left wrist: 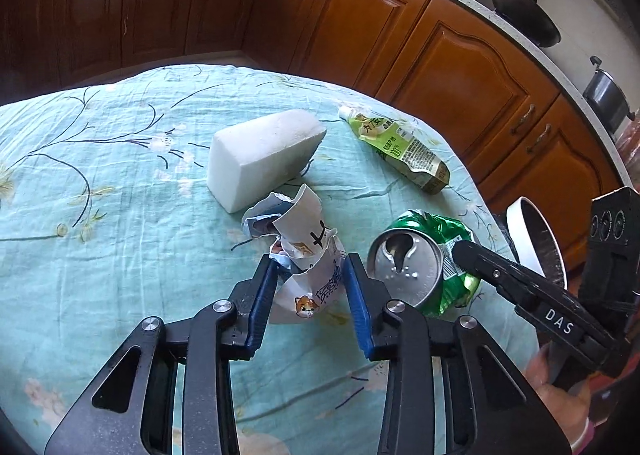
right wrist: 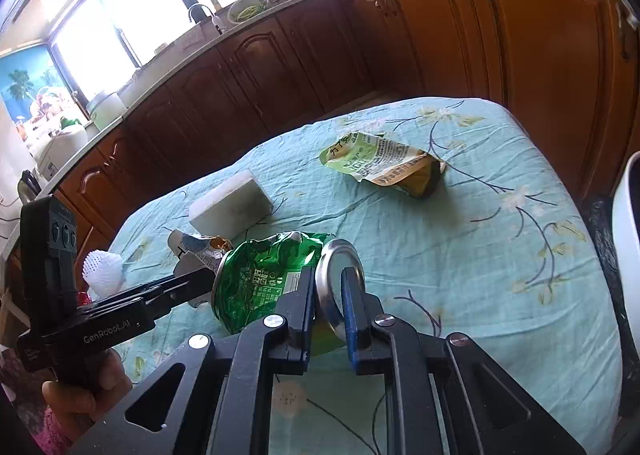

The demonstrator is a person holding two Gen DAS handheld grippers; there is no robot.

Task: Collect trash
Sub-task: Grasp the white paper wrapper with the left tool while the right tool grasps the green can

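Left wrist view: my left gripper (left wrist: 310, 271) has its fingers (left wrist: 262, 295) on either side of the crumpled paper wrapper (left wrist: 308, 255), blue pads touching its sides, so I read it as grasping the wrapper. The wrapper sits on the desk (left wrist: 120, 215), which carries a teal flowered cloth. Landmark is the white foam block (left wrist: 262, 153), lying on the cloth. The wrapper is just in front of the block, on the camera side, close to its near corner. The crushed green can (left wrist: 424, 263) is right of the wrapper, further from the block, silver top facing the camera. A green drink pouch (left wrist: 400, 149) lies flat to the right of the block, well apart from it. My right gripper (left wrist: 460, 251) comes in from the right edge, tip against the can. A white round bin (left wrist: 524, 231) shows at the desk's right edge.

Right wrist view: my right gripper (right wrist: 328, 295) is clenched on the can (right wrist: 272, 275), fingers (right wrist: 352, 303) pinching its silver rim. The can is in front of the foam block (right wrist: 232, 207), nearer the camera. The wrapper (right wrist: 196, 251) is between block and can, mostly hidden behind the can. The pouch (right wrist: 384, 167) is right of the block, well apart. My left gripper (right wrist: 200, 279) reaches in from the left, tips hidden behind the can.
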